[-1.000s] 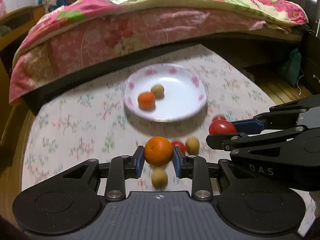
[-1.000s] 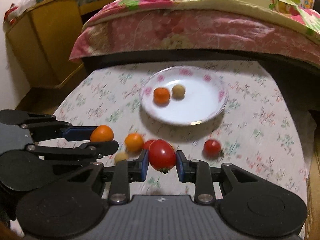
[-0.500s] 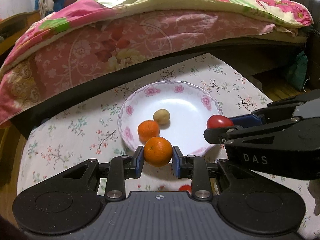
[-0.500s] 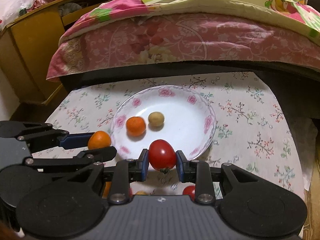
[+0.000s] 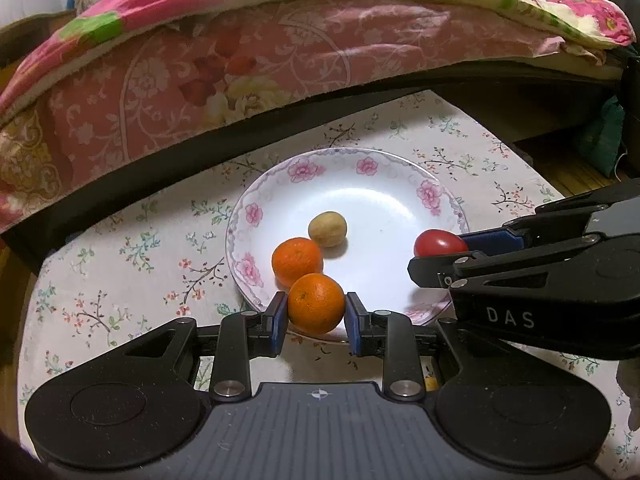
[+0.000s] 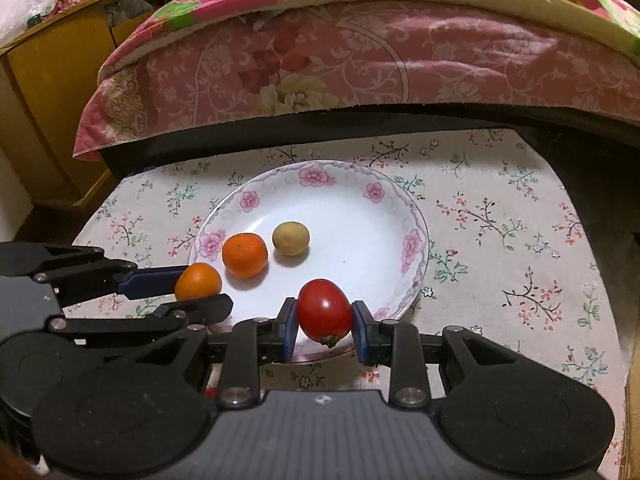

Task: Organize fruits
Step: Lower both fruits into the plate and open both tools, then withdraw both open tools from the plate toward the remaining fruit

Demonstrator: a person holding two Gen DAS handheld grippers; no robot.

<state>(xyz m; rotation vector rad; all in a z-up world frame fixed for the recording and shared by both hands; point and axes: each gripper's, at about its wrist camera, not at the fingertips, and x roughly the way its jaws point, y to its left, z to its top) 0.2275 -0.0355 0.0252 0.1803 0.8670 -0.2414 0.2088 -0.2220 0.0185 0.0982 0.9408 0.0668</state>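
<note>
Two tongs hovered over the white flower-rimmed plate [image 5: 432, 196] at frame centre: left tongs [image 5: 316, 314] clamped a round orange mandarin [image 5: 316, 303], right tongs [image 6: 325, 327] clamped a red tomato [image 6: 325, 315].

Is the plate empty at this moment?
No, the plate already holds an orange fruit and a small tan fruit.

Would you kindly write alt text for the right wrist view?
The right gripper holds a red tomato over the near rim of a floral plate, where an orange and a tan fruit lie. At left, the left gripper holds another orange.
</note>
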